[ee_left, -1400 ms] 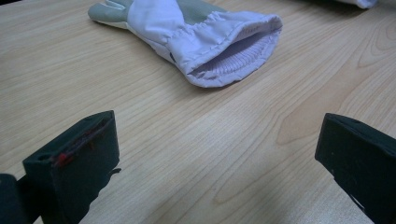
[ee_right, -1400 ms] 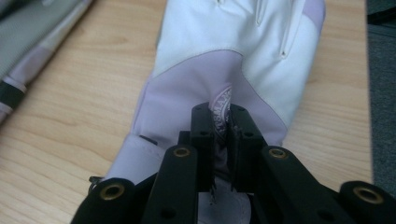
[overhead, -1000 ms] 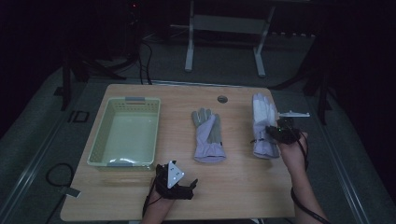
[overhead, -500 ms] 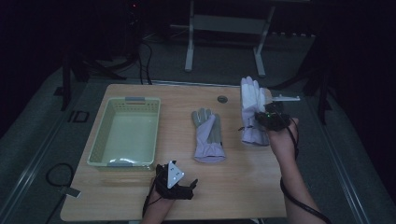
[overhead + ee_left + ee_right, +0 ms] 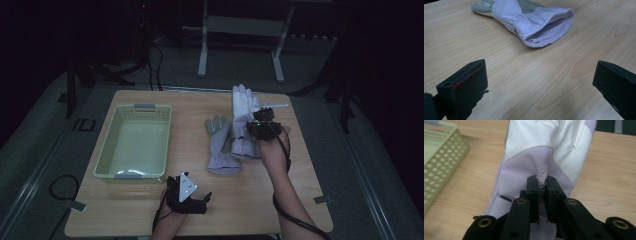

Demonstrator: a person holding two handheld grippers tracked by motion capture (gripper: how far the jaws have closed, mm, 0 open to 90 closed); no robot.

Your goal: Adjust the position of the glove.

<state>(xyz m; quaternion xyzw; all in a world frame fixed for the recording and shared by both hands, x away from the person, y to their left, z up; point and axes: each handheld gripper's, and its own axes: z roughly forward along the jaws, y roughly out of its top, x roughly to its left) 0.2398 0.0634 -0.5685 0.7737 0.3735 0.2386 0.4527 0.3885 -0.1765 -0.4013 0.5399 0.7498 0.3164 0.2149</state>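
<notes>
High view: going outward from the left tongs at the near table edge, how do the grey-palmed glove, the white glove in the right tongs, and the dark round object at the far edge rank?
1. The grey-palmed lilac fabric glove, flat at mid-table, right of the left tongs.
2. The white and lilac glove, pinched in the right tongs, farther right.
3. The small dark round object, near the far edge, beside the white glove's fingers.

No text, label, brand, number or sign can be read on anything here.
</notes>
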